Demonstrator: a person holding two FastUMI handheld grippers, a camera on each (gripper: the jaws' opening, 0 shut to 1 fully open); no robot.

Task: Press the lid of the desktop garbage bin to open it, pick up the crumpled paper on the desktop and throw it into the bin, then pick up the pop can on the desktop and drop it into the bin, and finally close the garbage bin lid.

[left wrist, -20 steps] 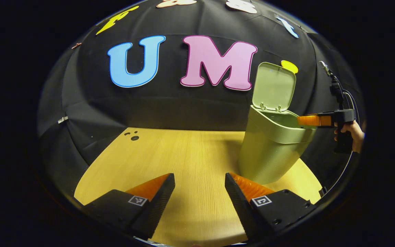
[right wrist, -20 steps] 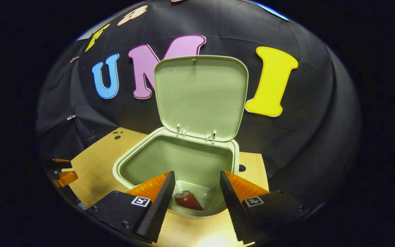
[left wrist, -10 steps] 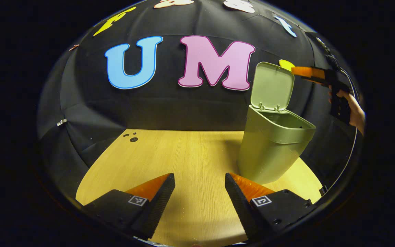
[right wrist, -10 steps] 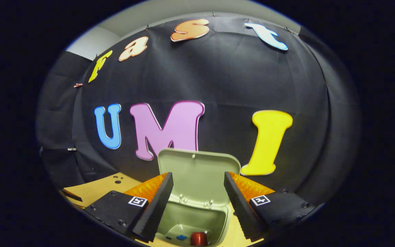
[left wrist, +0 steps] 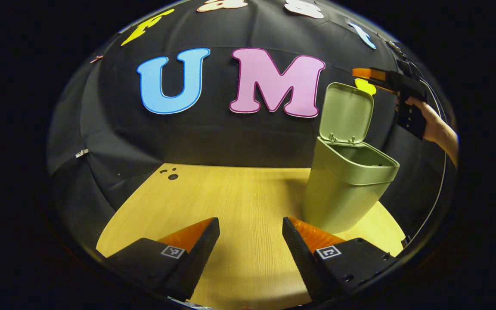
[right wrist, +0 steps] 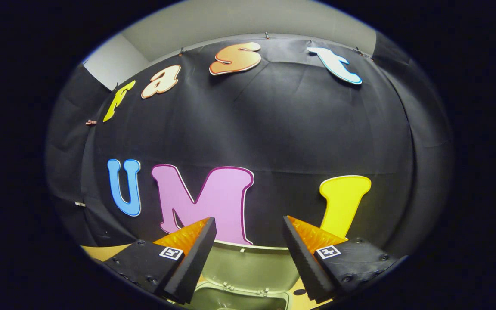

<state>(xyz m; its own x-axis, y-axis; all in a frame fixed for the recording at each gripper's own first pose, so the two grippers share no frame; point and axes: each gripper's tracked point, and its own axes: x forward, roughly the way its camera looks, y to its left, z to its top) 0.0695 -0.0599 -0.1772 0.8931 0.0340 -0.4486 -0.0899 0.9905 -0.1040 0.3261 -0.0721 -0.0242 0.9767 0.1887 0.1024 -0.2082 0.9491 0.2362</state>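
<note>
A pale green bin stands at the right of the wooden table, its lid raised upright. My left gripper is open and empty, low over the table to the left of the bin. In the left gripper view my right gripper hangs just above the lid's top edge, held by a hand. In the right gripper view my right gripper is open and empty, with the lid between and below its fingers. The bin's inside is hidden from both views.
Small dark holes mark the table's far left corner. The black cloth wall closes in behind the table and the bin. Bare tabletop spreads left of the bin.
My right gripper has risen from over the bin's opening to above the top edge of the lid. The red can inside the bin has dropped out of its view. The left gripper has barely moved.
</note>
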